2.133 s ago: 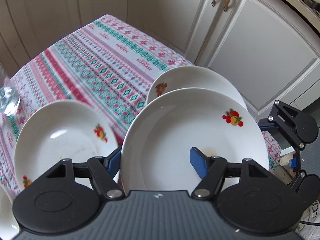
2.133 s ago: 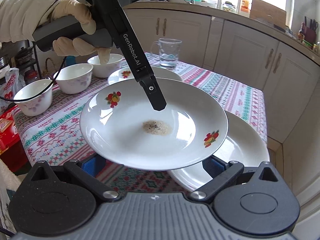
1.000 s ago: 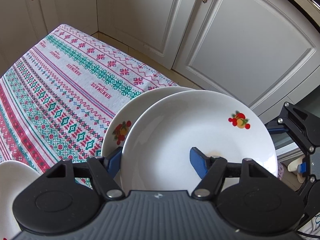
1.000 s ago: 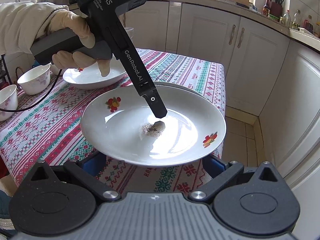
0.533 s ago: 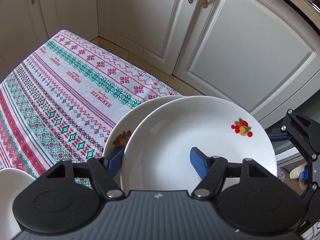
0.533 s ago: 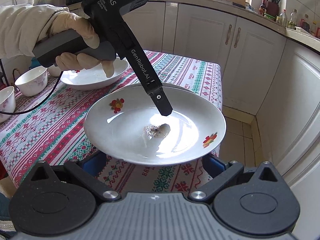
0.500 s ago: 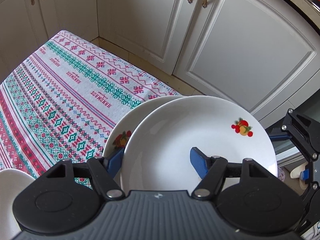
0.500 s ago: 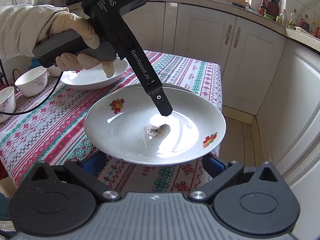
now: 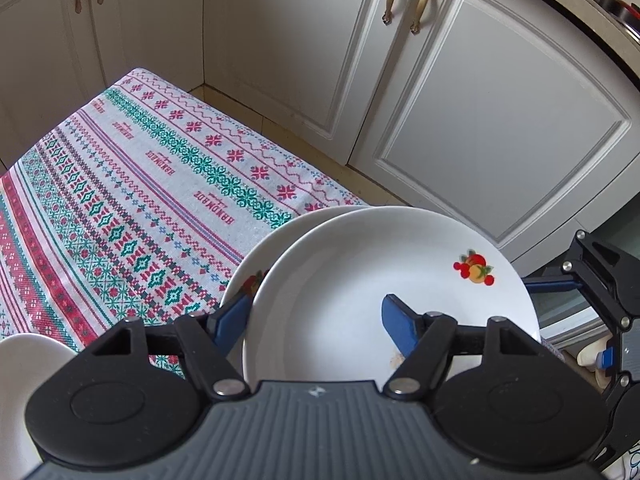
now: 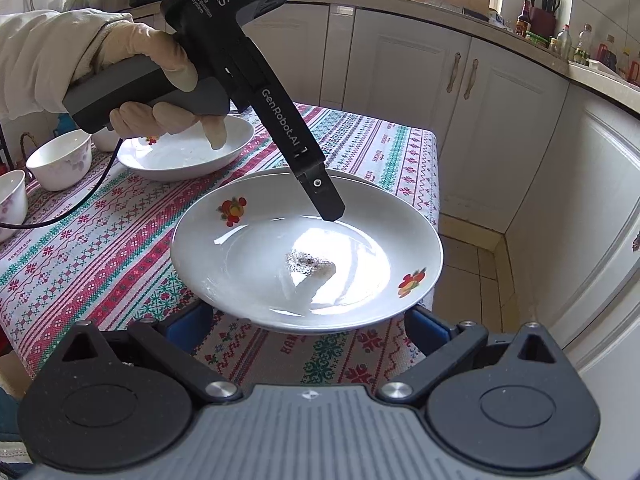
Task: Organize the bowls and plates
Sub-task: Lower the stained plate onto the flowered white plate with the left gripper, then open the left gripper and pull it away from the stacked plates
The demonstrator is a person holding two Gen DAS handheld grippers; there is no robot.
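Your right gripper (image 10: 308, 322) is spread wide, its tips hidden under the top plate (image 10: 304, 256). Your left gripper (image 9: 316, 316) has just been opening, with that plate's rim between the jaws; can't tell if it's pinching. The plate sits on the lower plate (image 9: 280, 236) at the corner of the tablecloth (image 9: 140, 184). A bowl (image 10: 60, 160) sits well apart.

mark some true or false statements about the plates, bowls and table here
1. The white fruit-print plate with a brown stain lies over a second white plate. True.
2. The table cover is plain blue. False: it is a red, green and white patterned tablecloth.
3. Two small white floral bowls stand at the left edge of the right wrist view. True.
4. The cupboards stand open. False: the cream cabinet doors are shut.
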